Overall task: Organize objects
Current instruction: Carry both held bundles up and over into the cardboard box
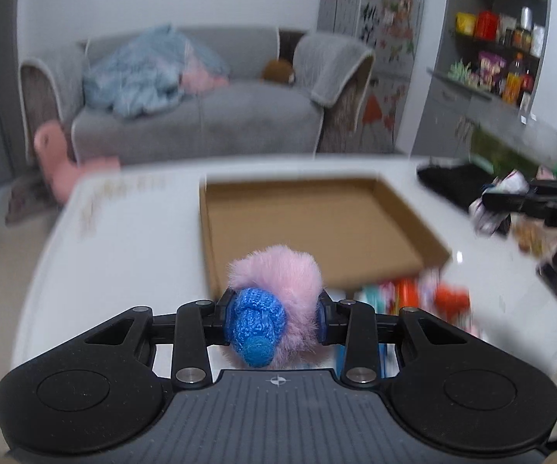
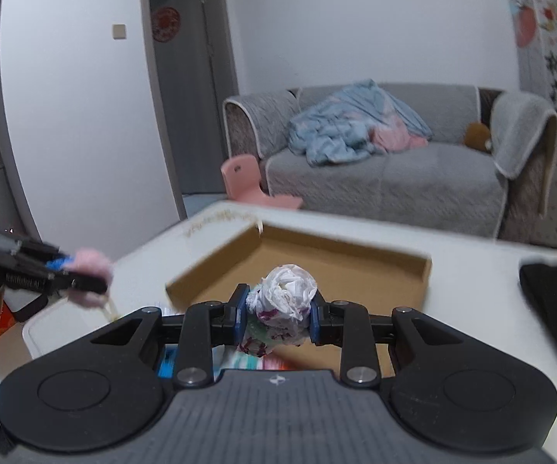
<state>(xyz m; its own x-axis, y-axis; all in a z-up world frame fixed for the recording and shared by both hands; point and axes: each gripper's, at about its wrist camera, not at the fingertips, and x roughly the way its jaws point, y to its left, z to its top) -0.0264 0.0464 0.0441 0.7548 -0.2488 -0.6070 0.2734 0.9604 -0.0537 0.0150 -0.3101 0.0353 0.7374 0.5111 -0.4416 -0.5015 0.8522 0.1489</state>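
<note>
**Both grippers loaded above the cardboard tray**

The left gripper (image 1: 274, 319) has its 2 fingers pinching a fluffy pink pom-pom toy (image 1: 278, 270) with a blue knitted part (image 1: 257, 321) on its near side. The toy sits squeezed between the blue pads, lifted clear of the white surface (image 1: 123, 239). In the right wrist view this same gripper (image 2: 85, 274) appears at the left edge, with the pink fluff sticking out past its tips.

The right gripper (image 2: 278, 311) has its 2 fingers clamped on a crumpled white plastic bag (image 2: 286, 290) with purple and green print, bunched into a ball between the pads. In the left wrist view it (image 1: 487, 203) enters from the right edge, the bag hanging at its tip above the surface.

A shallow open cardboard tray (image 1: 406, 212) lies on the surface just ahead of both grippers; its brown floor looks bare. Blurred colourful packets (image 1: 414, 294) lie on the surface at the tray's near edge, just beside it. A black item (image 1: 452, 183) rests on the surface beyond the tray's right side.

Behind the surface stand a grey sofa (image 2: 414, 178) with a light blue blanket (image 2: 348, 123) heaped on it, a small pink chair (image 2: 247, 178) on the floor, and a shelf unit (image 1: 503, 38) stocked with bottles and packets.
</note>
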